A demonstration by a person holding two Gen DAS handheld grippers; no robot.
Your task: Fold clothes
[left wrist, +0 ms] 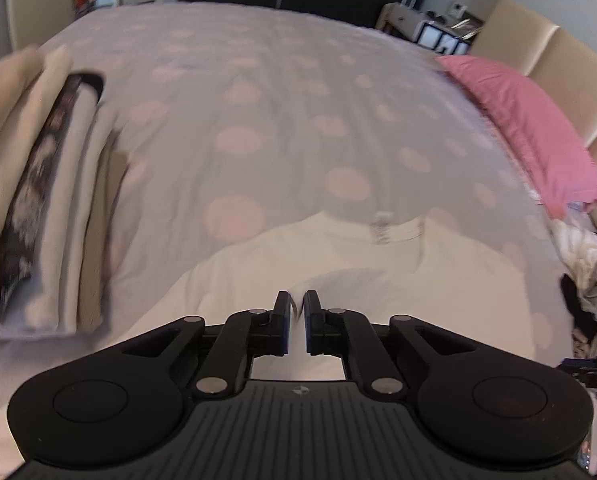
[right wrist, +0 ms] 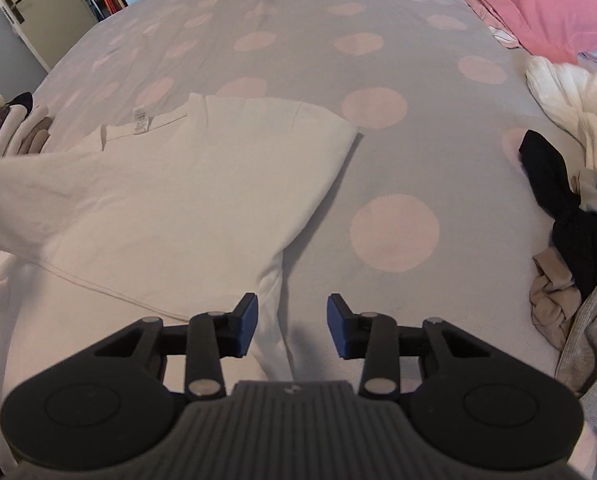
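White shirt on the bed — partly folded.

Nearest, left gripper clenched on a pinch of shirt fabric; right gripper released, fingers spread over the shirt's edge. Farther off — folded stack at left, loose clothes pile at right, pink pillow beyond.

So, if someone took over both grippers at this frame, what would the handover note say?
Left gripper: fingers nearly closed, apparently pinching a bit of the white T-shirt.
Right gripper: open, empty, at the shirt's right edge.
Shirt lies on the spotted bedspread, right side already folded in, label up.
Folded stack sits to the left; unfolded pile on the right.
Left: finish this shirt, stack it, then work through the pile.
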